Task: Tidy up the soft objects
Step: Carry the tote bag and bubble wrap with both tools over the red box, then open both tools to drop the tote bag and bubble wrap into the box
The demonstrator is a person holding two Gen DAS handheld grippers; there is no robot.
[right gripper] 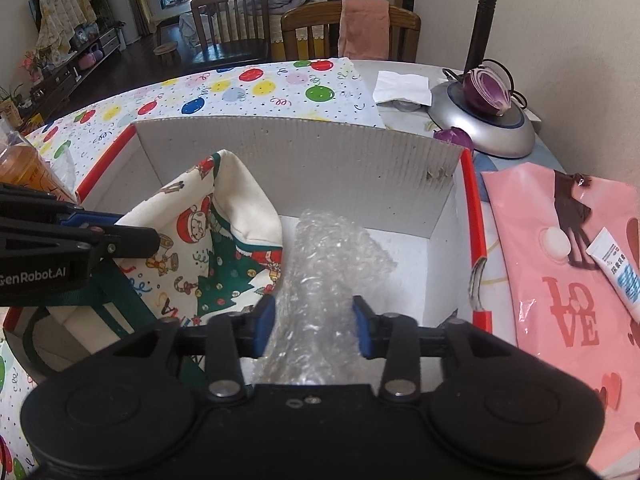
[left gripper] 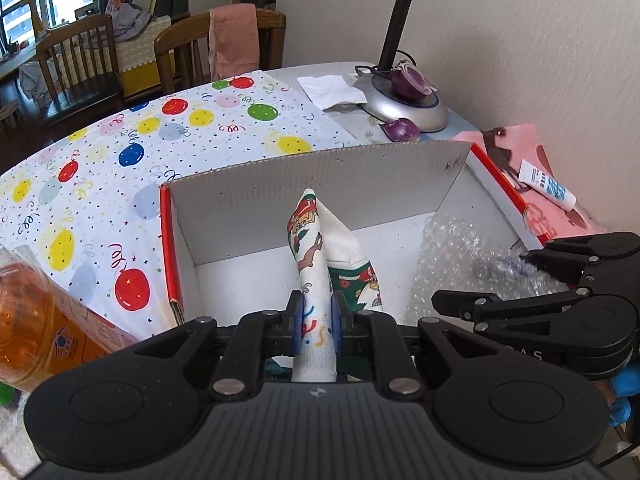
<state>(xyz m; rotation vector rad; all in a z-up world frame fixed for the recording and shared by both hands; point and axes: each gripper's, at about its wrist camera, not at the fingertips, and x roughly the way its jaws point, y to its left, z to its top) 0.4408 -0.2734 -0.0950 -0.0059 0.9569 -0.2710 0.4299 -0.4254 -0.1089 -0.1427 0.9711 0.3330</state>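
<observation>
My left tool (left gripper: 316,326) pinches the Christmas-print cloth bag (left gripper: 316,248) over the left part of the white cardboard box (left gripper: 256,200). My right tool (right gripper: 314,326) stands half open around the bubble wrap (right gripper: 328,264), which lies inside the box beside the bag.

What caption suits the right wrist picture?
Right gripper open around bubble wrap inside the cardboard box, beside a Christmas-print cloth bag.

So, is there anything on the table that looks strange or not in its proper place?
Yes. A halved purple onion sits on the desk lamp's base, and a loose piece of onion lies on the table beside it. Food on a lamp is odd. Nothing looks spilled.
</observation>
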